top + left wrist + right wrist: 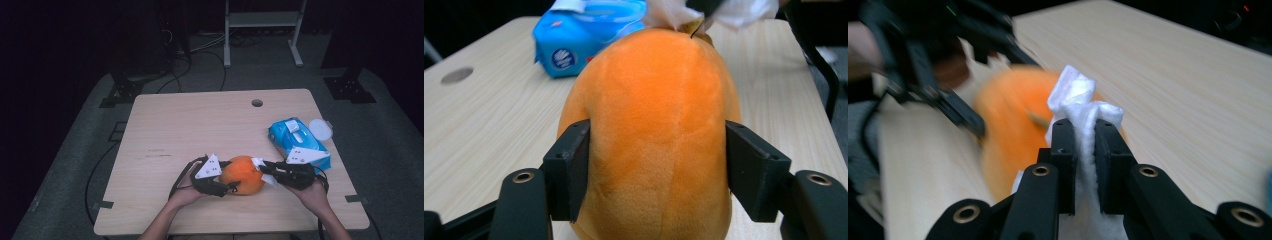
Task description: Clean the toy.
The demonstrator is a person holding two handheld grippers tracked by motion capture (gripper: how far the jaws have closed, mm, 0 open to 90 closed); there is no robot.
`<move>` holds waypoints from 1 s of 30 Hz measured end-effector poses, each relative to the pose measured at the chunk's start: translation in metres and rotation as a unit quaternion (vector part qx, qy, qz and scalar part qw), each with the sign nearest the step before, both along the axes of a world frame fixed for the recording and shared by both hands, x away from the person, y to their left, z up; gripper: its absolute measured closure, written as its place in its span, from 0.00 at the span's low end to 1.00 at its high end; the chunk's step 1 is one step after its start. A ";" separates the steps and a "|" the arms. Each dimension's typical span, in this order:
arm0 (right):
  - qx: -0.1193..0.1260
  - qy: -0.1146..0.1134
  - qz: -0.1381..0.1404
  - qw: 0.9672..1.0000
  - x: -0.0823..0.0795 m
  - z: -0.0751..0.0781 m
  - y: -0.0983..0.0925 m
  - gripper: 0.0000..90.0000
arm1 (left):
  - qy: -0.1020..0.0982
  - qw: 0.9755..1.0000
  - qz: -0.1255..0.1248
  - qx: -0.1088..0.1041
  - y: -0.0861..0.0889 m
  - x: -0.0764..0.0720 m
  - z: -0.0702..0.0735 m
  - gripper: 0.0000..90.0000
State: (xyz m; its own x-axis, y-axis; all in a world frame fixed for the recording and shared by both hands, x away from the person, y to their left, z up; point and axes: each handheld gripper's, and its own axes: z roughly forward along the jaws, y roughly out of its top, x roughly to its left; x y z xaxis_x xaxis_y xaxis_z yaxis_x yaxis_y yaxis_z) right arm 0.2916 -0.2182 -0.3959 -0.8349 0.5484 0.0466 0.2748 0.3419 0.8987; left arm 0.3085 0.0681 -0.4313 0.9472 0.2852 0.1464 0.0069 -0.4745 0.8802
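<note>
Low centre of the high view: left gripper (231, 187) clamps the round orange plush toy (242, 174) steady.
Right gripper (1084, 131), pinching a crumpled white wipe (1075, 92), should rub gently across the plush, so nothing rolls.

Both forearms come in from six o'clock, hands low over the table's near edge. The left gripper (231, 186) points toward three o'clock, its jaws pressed against both flanks of the orange plush toy (243, 174). The right gripper (261, 166) points toward nine o'clock, jaws pinched tight on a white wipe (1083, 107), facing the left one.
</note>
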 end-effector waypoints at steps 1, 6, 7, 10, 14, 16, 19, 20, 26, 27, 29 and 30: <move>-0.006 -0.014 0.010 1.000 -0.002 0.004 0.007 0.88 | -0.006 1.000 -0.003 0.007 -0.001 -0.001 0.000 0.38; -0.024 -0.006 0.006 1.000 0.003 -0.004 0.005 0.88 | 0.015 1.000 0.010 0.006 0.005 0.002 -0.001 0.37; -0.031 0.001 -0.006 0.999 0.006 -0.009 -0.002 0.89 | 0.025 1.000 0.014 -0.002 0.007 0.004 -0.003 0.35; -0.015 0.023 -0.009 1.000 0.008 -0.011 -0.009 0.88 | 0.020 1.000 0.014 -0.002 0.004 0.003 -0.003 0.35; 0.015 0.025 0.017 0.999 0.005 0.001 0.000 0.88 | 0.001 1.000 0.010 0.010 -0.009 -0.002 0.001 0.35; -0.004 0.001 0.025 1.000 0.001 0.007 0.012 0.88 | -0.005 1.000 0.010 0.016 -0.009 -0.004 0.002 0.36; -0.030 -0.009 0.011 0.999 0.002 0.002 0.010 0.89 | 0.003 1.000 0.011 0.012 -0.004 -0.003 0.001 0.36; -0.030 -0.003 0.004 1.000 0.004 -0.001 0.005 0.89 | 0.009 1.000 0.011 0.005 -0.002 -0.002 -0.001 0.36; -0.010 -0.001 -0.001 1.000 0.003 0.003 -0.001 0.89 | 0.004 1.000 0.005 0.008 -0.008 -0.003 0.002 0.36; -0.014 -0.006 0.005 1.000 0.003 0.004 0.003 0.89 | 0.005 1.000 0.005 0.007 -0.010 -0.004 0.002 0.36; -0.035 -0.015 0.009 0.999 0.002 0.001 0.009 0.89 | 0.014 1.000 0.004 0.002 -0.008 -0.002 0.001 0.33; -0.035 -0.012 0.009 0.999 0.003 -0.001 0.009 0.89 | 0.023 1.000 0.006 -0.007 -0.006 0.000 0.001 0.30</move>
State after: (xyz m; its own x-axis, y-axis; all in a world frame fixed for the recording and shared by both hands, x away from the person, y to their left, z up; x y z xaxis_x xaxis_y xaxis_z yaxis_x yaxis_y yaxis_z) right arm 0.2943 -0.2091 -0.3974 -0.8449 0.5348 -0.0125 0.2461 0.4095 0.8785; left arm 0.3084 0.0624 -0.4303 0.9492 0.2991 0.0982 0.0539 -0.4618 0.8853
